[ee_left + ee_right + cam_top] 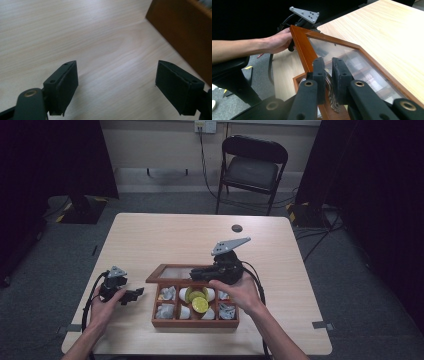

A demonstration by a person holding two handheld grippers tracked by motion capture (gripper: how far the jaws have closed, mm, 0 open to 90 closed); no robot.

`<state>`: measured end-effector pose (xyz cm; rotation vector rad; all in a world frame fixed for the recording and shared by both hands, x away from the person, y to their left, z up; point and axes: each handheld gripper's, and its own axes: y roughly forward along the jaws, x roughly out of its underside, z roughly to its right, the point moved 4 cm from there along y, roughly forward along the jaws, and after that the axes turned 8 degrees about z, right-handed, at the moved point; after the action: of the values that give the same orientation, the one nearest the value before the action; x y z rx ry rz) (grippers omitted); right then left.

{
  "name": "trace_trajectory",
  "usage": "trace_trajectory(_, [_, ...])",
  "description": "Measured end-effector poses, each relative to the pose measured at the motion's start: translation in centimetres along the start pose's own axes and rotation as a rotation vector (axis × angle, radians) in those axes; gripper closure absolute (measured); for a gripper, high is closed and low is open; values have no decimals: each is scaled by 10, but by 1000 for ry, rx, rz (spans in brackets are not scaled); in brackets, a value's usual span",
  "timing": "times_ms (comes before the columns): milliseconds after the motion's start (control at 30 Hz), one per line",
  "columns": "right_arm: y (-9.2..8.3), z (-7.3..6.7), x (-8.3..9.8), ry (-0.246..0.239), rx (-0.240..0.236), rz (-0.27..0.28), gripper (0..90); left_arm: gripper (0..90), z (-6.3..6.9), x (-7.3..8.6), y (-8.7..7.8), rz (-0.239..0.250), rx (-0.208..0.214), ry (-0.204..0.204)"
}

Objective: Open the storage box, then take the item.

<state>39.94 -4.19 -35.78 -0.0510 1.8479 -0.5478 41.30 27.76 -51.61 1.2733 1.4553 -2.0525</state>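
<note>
The wooden compartment box (195, 312) sat near the front edge of the worktop (165, 237), its glass-paned lid (352, 58) raised at the back. The right gripper (327, 75) had its fingers (319, 75) closed tight on the small metal clasp (331, 96) at the lid's front edge, holding the lid partway open. Inside, the compartments held white wrapped sachets (167, 293) and cut lime halves (200, 304). The left gripper (131, 295) lay low on the worktop just left of the box, its fingers (65, 86) apart with only bare wood between them, gripping nothing. Opening looked well under way: the lid was up and the contents exposed. What remained, judging by the layout, was for the free left gripper to reach in for an item, or for the lid to be swung fully back.
</note>
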Motion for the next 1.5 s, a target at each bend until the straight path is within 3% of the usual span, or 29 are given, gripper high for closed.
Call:
trace_trajectory(233, [0,2,-4,1,-1,3,815,183,16,-9,-25,68,99,0])
trace_trajectory(333, [0,3,-5,-1,2,6,815,185,22,-12,-32,90,116,3])
trace_trajectory(433, [-1,4,-6,-7,4,9,816,202,35,-18,-47,129,156,16])
trace_trajectory(500, [-1,4,-7,-7,6,11,816,202,40,-20,-51,145,158,24])
trace_trajectory(567, [-1,5,-8,-9,7,14,817,204,51,-22,-53,150,186,33])
trace_trajectory(667, [-1,5,-8,-12,6,14,817,216,61,-24,-54,147,214,55])
trace_trajectory(767, [-1,4,-8,-14,6,14,817,217,82,-28,-54,159,255,116])
trace_trajectory(1067, [-1,5,-9,-16,5,11,819,228,111,-31,-51,169,323,159])
trace_trajectory(1500, [-1,6,-11,-21,9,14,821,232,149,-32,-36,124,421,233])
